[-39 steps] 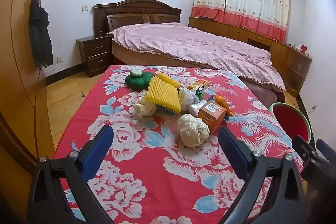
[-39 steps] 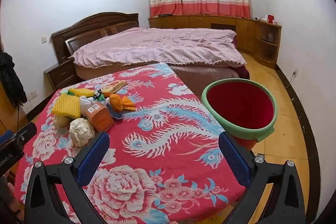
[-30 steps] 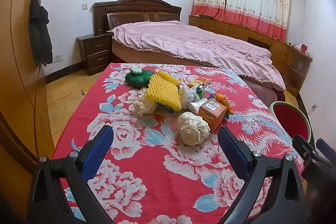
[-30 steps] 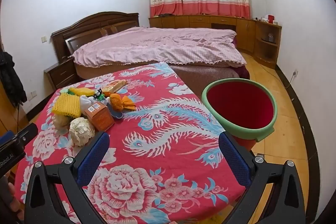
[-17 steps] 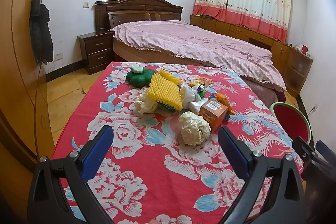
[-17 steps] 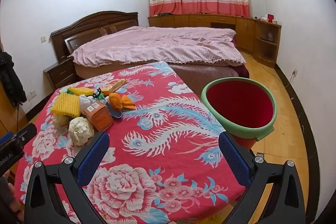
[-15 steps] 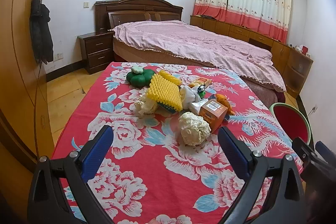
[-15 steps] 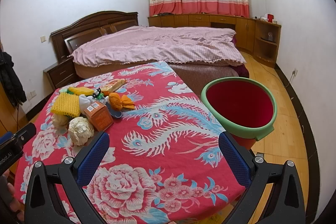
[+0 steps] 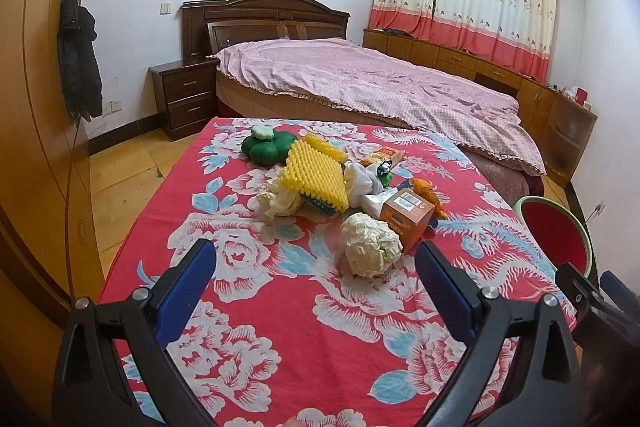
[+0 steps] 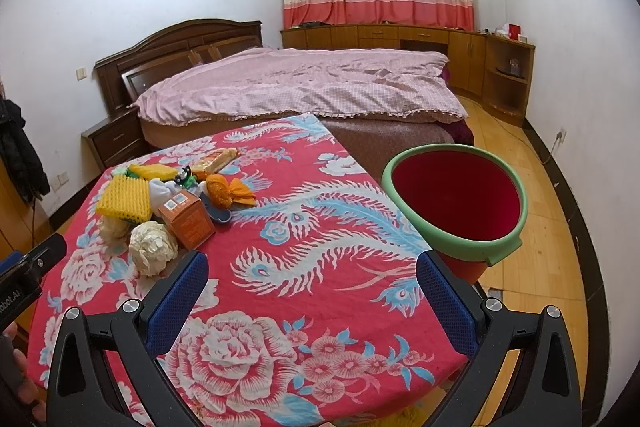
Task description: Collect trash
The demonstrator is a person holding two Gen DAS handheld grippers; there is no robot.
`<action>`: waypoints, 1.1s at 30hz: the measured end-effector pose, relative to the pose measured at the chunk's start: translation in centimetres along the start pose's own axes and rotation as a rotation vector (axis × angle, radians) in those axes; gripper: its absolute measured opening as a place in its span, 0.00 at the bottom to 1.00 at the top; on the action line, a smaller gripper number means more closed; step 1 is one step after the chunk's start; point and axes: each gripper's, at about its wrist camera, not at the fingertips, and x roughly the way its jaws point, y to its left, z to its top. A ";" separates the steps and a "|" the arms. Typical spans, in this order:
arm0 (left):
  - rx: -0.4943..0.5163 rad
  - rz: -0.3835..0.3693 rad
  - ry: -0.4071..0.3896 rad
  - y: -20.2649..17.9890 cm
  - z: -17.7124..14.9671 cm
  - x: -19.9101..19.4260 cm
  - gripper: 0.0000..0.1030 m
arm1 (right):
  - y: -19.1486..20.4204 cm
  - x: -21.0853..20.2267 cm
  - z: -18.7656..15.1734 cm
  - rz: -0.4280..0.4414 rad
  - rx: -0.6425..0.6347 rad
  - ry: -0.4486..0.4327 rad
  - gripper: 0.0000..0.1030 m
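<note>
Two grippers, left gripper (image 9: 316,275) and right gripper (image 10: 312,281), fingers spread wide, empty, above tabletop (image 9: 280,327) near edge. Trash pile (image 9: 340,191) mid-table; red bin (image 10: 456,199) beside right edge.

**Trash heaped on the red cloth, bin at the table edge**

A crumpled paper ball (image 9: 372,245) lies ahead between the left jaws, nearest them. Touching it behind sits an orange box (image 9: 406,213), tilted. Farther ahead: yellow foam netting (image 9: 314,177), another paper wad (image 9: 278,203), an orange wrapper (image 9: 428,193). A red bin (image 10: 454,199) with a green rim stands beyond the right jaw.
</note>
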 end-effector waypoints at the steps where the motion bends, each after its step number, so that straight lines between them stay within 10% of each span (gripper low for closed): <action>1: 0.000 0.001 0.000 0.0 0.0 -0.1 0.96 | 0.0 0.0 0.0 0.000 0.000 0.000 1.00; 33: -0.001 0.001 0.006 0.1 -0.1 0.0 0.96 | 0.0 0.1 -0.2 -0.006 0.007 0.007 1.00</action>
